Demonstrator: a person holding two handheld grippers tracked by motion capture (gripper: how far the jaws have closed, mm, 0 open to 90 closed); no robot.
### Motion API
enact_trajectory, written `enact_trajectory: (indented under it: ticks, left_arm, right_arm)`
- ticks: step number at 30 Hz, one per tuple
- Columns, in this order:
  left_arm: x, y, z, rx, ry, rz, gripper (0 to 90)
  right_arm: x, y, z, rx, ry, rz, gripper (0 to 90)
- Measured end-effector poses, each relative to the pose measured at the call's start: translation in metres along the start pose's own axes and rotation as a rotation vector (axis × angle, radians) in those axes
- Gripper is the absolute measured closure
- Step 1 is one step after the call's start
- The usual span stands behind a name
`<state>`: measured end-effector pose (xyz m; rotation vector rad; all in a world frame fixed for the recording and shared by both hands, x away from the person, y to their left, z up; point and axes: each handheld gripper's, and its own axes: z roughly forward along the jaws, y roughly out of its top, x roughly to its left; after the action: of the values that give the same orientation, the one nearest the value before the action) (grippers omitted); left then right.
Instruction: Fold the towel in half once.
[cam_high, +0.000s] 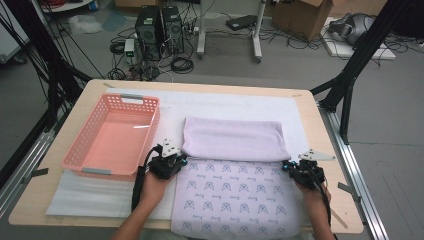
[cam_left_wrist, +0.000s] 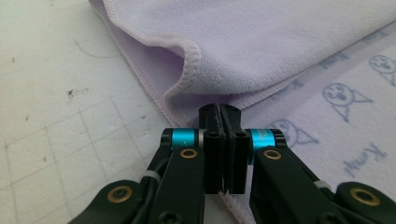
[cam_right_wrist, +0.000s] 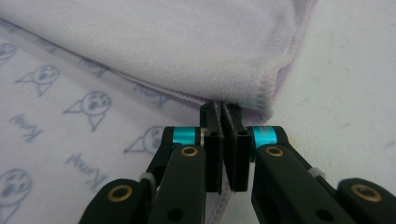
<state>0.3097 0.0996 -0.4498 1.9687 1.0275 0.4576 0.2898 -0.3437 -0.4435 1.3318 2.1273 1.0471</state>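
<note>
Jaws of both the left gripper (cam_high: 172, 162) and the right gripper (cam_high: 296, 171) are pressed together, each at a near corner of the folded flap of the lilac towel (cam_high: 232, 170), apparently pinching its hem. One fold looks done; the towel lies just right of the pink basket (cam_high: 85, 155) on the counter (cam_high: 320, 130). Further folding and any move to the basket seem left.

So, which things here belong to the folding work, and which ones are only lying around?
Part of the job:
- lilac towel, its far half folded over the printed half
- left tool, shut at the fold's left end
- right tool, shut at the fold's right end

Just lying about:
- pink basket, beside the towel
- white mat under the towel
- cardboard box on the floor
</note>
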Motion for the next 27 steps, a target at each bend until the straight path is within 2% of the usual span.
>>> enact_trajectory:
  ticks: [5, 12, 18, 23, 27]
  left_arm:
    - [0.0, -0.013, -0.019, -0.053, -0.059, -0.039, 87.9]
    - [-0.008, -0.029, -0.05, -0.107, -0.11, -0.055, 87.9]
    - [-0.02, -0.042, -0.066, -0.103, -0.136, -0.042, 87.8]
    - [-0.028, -0.049, -0.081, -0.11, -0.163, -0.038, 87.9]
    - [-0.035, -0.057, -0.093, -0.107, -0.188, -0.017, 87.9]
  right_arm:
    - [0.001, -0.007, -0.02, -0.012, 0.038, -0.006, 87.6]
    - [0.008, -0.02, -0.044, -0.017, 0.082, -0.013, 87.6]
    - [0.016, -0.036, -0.066, -0.008, 0.101, -0.019, 87.9]
    - [0.024, -0.051, -0.076, 0.021, 0.111, -0.033, 88.1]
    - [0.029, -0.059, -0.085, 0.031, 0.116, -0.039, 88.1]
